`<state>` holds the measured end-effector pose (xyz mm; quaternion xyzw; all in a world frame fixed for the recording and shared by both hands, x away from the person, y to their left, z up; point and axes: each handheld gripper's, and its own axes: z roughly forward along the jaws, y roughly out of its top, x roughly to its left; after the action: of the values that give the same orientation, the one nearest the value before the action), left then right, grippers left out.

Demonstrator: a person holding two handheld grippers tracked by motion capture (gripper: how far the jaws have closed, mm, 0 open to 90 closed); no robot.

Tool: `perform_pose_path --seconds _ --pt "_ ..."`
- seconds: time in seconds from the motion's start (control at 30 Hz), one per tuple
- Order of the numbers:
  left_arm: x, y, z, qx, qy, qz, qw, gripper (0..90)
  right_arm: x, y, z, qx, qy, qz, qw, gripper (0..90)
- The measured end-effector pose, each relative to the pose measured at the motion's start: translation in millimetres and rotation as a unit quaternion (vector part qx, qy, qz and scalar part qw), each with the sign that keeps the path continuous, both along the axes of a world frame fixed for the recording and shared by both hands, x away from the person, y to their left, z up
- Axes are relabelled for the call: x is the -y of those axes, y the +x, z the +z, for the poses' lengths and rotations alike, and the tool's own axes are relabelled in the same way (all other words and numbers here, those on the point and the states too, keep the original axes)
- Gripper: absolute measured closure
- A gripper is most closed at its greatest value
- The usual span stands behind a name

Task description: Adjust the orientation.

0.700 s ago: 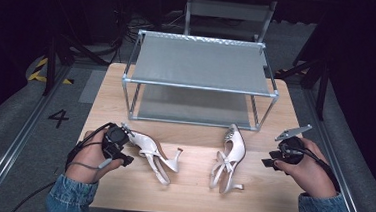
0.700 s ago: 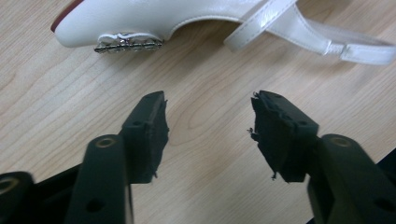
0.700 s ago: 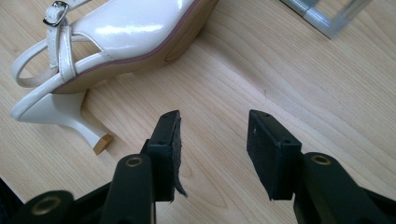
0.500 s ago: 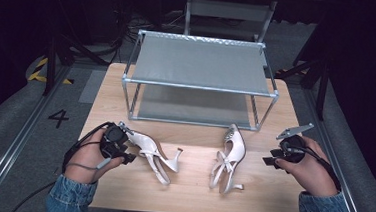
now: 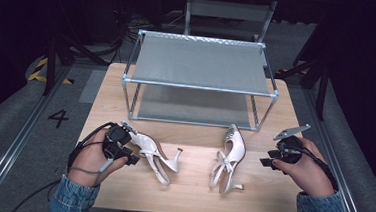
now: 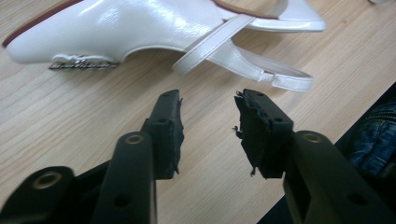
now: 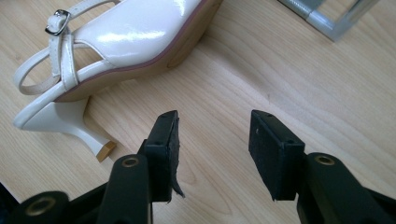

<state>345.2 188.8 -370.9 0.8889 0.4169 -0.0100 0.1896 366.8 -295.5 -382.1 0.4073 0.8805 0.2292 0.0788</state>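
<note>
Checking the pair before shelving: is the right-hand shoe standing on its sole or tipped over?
Tipped: the right shoe lies on its side, sole edge and heel facing sideways.

The wooden table (image 5: 190, 186) carries 2 white heeled shoes (image 5: 152, 151) (image 5: 228, 156) and a metal rack (image 5: 200, 82)

Two shoes, two grippers, one rack, one table

We are counting two white heeled shoes lying on the one wooden table (image 5: 190, 191): one shoe (image 5: 152, 152) at lower left of the frame and the other shoe (image 5: 228, 156) at lower centre-right. We are seeing one metal two-tier rack (image 5: 201, 67) at upper centre, plus two grippers, the left gripper (image 5: 131, 158) and the right gripper (image 5: 265, 159).
</note>
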Motion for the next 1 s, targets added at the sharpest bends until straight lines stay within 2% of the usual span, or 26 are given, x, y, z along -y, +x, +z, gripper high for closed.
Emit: perform_pose_path --seconds 0.03,0.1,0.27,0.37,0.5,0.6,0.63,0.7,0.77,0.87,1.0 --pt "2.2 0.4 -2.3 -0.006 0.000 -0.004 1.0000 55.6 0.9 0.4 -0.7 -0.002 0.001 -0.007 1.0000 54.3" --pt "6.7 2.3 -8.8 -0.015 0.014 -0.014 0.9997 53.1 2.3 0.9 -1.9 -0.003 0.002 -0.010 0.9999 54.3" --pt "14.8 8.9 -22.1 0.005 0.037 -0.011 0.9992 52.5 -0.1 0.3 -4.5 -0.008 -0.002 -0.003 1.0000 53.9" --pt "15.3 13.2 -26.5 0.011 0.044 0.001 0.9990 52.6 -2.5 -0.1 -5.8 -0.010 0.000 0.004 0.9999 53.4" --pt "15.7 17.8 -34.4 0.015 0.039 0.005 0.9991 54.5 -2.9 1.0 -7.3 -0.009 -0.002 0.006 0.9999 53.2" --pt "17.3 19.9 -38.3 0.028 0.040 -0.005 0.9988 56.7 -3.0 1.0 -8.4 -0.010 -0.003 0.005 0.9999 53.2" --pt "17.9 19.7 -38.8 0.035 0.041 -0.005 0.9985 58.8 -3.2 0.8 -8.7 -0.012 -0.003 0.005 0.9999 53.2" --pt "18.0 19.8 -37.4 0.038 0.040 -0.009 0.9985 70.4 -3.3 0.5 -9.3 -0.012 -0.003 0.005 0.9999 53.2" --pt "19.0 18.6 -35.0 0.046 0.048 -0.012 0.9977 80.2 -2.9 0.3 -9.9 -0.014 -0.003 0.006 0.9999 53.2" --pt "21.2 18.0 -34.5 0.057 0.064 -0.038 0.9956 82.6 -1.7 -0.1 -10.6 -0.012 -0.005 0.004 0.9999 53.2" --pt "21.1 16.4 -31.2 0.064 0.061 -0.039 0.9953 83.6 -1.3 -0.6 -10.2 -0.012 -0.006 0.002 0.9999 53.2"
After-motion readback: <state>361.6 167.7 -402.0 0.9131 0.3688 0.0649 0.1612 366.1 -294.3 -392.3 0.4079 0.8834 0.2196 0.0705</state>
